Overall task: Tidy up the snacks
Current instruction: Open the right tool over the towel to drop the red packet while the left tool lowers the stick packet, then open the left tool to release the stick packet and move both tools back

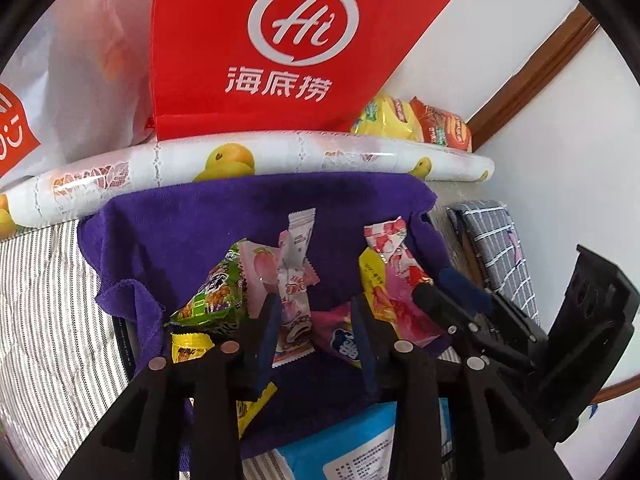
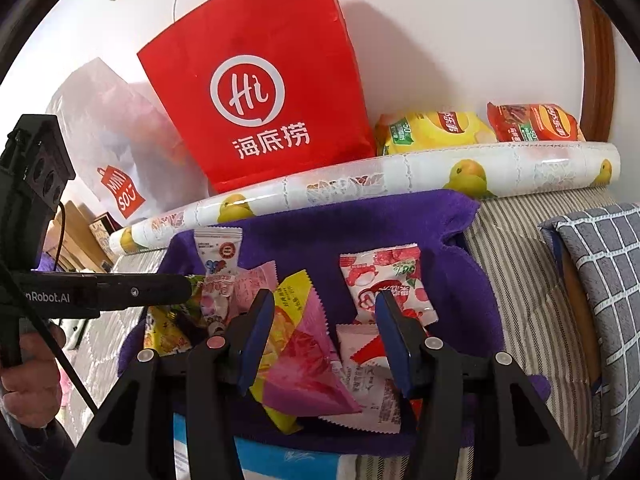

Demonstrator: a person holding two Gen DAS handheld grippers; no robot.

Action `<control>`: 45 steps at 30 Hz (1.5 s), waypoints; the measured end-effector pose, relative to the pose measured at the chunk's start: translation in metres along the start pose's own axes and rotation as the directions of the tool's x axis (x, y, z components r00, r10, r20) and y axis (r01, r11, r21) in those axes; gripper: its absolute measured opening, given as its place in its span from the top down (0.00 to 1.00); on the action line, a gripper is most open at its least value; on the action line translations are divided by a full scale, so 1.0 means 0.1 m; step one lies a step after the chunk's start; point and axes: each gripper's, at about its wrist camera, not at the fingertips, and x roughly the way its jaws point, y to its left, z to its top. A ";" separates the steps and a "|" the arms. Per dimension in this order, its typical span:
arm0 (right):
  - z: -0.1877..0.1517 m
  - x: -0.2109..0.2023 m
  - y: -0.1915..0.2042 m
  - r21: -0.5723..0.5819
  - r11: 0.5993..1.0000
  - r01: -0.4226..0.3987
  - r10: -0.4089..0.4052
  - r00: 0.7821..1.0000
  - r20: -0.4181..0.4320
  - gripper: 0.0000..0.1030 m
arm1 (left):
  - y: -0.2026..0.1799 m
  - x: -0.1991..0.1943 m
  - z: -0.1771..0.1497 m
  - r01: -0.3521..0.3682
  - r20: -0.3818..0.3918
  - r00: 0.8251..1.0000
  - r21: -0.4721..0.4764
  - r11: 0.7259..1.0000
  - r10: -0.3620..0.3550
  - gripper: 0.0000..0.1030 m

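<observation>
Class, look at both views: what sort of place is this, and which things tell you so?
Probably a room in a home, perhaps a bedroom: striped bedding with a checked pillow, a red shopping bag against the wall, and wooden trim.

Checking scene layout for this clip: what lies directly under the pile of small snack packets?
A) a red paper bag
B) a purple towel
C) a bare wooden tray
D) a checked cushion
B: the snack packets lie on the purple towel, spread over striped bedding.

Left tool [image 1: 316, 320] parted over pink snack [image 1: 294, 304] on purple towel [image 1: 192, 216]; right tool [image 1: 452, 288] by towel's right edge.
</observation>
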 end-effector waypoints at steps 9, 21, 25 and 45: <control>-0.12 -0.21 0.19 -0.044 0.998 0.036 -0.035 0.999 0.004 0.49 | -0.13 -0.24 -0.03 0.034 0.042 0.998 0.027 0.999 -0.035 0.62; -0.23 -0.73 0.23 -0.010 0.997 0.077 -0.077 0.996 0.049 0.49 | -0.32 -0.65 -0.14 0.081 0.120 0.988 0.098 0.992 -0.093 0.59; -0.29 -0.89 0.27 -0.022 0.996 0.089 -0.087 0.994 0.069 0.49 | -0.40 -0.75 -0.19 0.087 0.136 0.985 0.123 0.989 -0.104 0.58; -0.69 -1.66 0.33 -0.039 0.985 0.167 -0.158 0.974 0.159 0.49 | -0.85 -1.02 -0.46 0.055 0.196 0.975 0.238 0.970 -0.103 0.57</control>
